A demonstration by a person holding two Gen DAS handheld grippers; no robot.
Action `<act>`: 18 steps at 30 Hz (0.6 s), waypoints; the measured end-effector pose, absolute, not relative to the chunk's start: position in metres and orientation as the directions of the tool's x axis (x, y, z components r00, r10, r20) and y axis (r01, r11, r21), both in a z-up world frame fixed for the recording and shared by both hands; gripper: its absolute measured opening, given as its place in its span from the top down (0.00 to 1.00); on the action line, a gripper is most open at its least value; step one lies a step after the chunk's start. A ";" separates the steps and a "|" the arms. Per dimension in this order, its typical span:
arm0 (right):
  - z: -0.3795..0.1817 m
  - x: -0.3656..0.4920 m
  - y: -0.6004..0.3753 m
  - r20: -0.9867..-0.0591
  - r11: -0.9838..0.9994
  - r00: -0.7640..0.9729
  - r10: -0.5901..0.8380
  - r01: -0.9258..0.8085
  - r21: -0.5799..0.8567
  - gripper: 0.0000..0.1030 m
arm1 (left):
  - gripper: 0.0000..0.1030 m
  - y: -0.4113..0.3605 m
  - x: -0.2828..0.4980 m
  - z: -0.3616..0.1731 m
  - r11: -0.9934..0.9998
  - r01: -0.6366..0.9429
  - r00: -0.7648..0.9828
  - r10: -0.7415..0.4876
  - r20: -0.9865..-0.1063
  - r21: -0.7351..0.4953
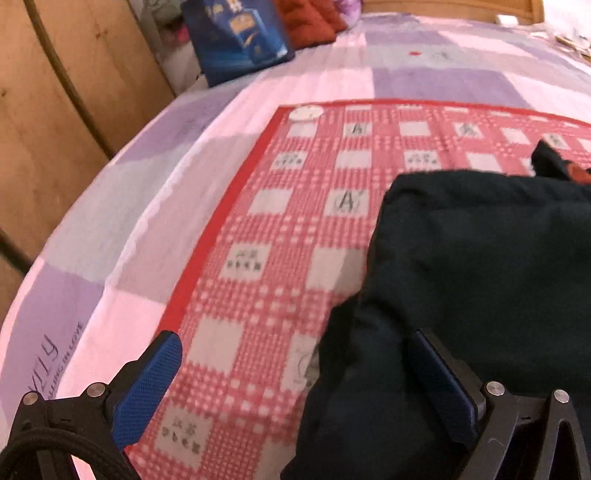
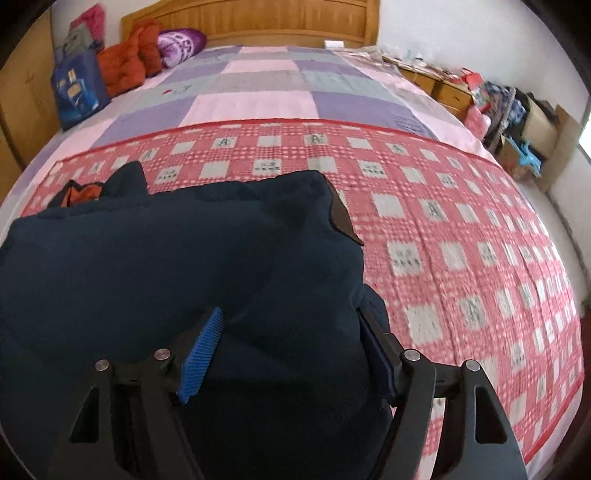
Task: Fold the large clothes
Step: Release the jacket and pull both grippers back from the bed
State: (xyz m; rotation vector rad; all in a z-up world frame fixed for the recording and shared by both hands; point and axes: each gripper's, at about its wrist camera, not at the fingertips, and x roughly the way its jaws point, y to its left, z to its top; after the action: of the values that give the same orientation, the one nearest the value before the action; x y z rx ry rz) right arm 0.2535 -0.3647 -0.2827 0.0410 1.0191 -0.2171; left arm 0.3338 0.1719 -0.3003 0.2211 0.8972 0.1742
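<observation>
Both sets of jaws are standing wide apart, gripping nothing. On the left gripper [image 1: 295,376], one blue pad is hovering over the red-checked mat [image 1: 258,229] while the other is lying against the dark navy garment [image 1: 480,277], whose edge is sitting between the two fingers without being pinched. On the right gripper [image 2: 291,347], the blue fingers [image 2: 201,354] are straddling a soft bulge of the same garment [image 2: 166,258], and again the pads are not pressing into it.

That garment, seemingly a padded jacket, is lying as a thick, roughly rectangular bundle on the near part of the mat [image 2: 461,240], which is spread across the pastel patchwork bedspread [image 2: 258,99]. A hint of orange lining [image 2: 83,194] is showing at the far left corner, beside what may be a collar or hood poking up. Judging by the compact shape, a fold is probably already made, and the released jaws are likely letting the cloth settle rather than dragging it out of shape.

Both grippers are pointing steeply down at the near edge, one on each side, which looks like positioning for a two-handed grab. Its padded bulk could spring open if only one side gets lifted, so an even hold would matter.

Beyond the mat, a blue bag [image 2: 75,88] and a heap of red-orange fabric [image 2: 129,61] are sitting near the wooden headboard [image 2: 258,22], well apart from the work.
</observation>
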 end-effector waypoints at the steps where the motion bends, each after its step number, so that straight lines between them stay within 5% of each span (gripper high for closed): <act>1: -0.282 0.256 -0.365 -0.849 0.978 0.502 -0.163 0.193 -0.073 0.26 | 0.01 0.169 0.335 -0.300 0.960 -0.054 0.609 0.250 -0.753 0.275; 6: -0.243 0.237 -0.355 -0.714 0.914 0.570 -0.406 0.272 -0.302 0.26 | 0.02 0.135 0.323 -0.276 0.928 0.069 0.651 0.236 -0.722 0.365; 9: -0.214 0.212 -0.326 -0.631 0.931 0.686 -0.363 0.242 -0.272 0.26 | 0.02 0.095 0.294 -0.247 0.932 0.178 0.711 0.102 -0.696 0.317; 13: -0.227 0.209 -0.265 -0.715 0.990 0.691 -0.109 0.008 -0.143 0.26 | 0.01 0.028 0.263 -0.244 0.940 0.329 0.619 -0.145 -0.772 0.087; 18: -0.269 0.206 -0.247 -0.799 0.985 0.596 -0.088 -0.070 -0.160 0.26 | 0.00 0.028 0.260 -0.284 0.960 0.276 0.549 -0.114 -0.828 0.051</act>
State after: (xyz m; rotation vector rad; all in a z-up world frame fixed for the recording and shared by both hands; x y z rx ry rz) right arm 0.2058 -0.2474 -0.2686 -0.1824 0.9342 -0.0100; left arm 0.2599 0.0284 -0.2836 0.1835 0.9631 -0.2321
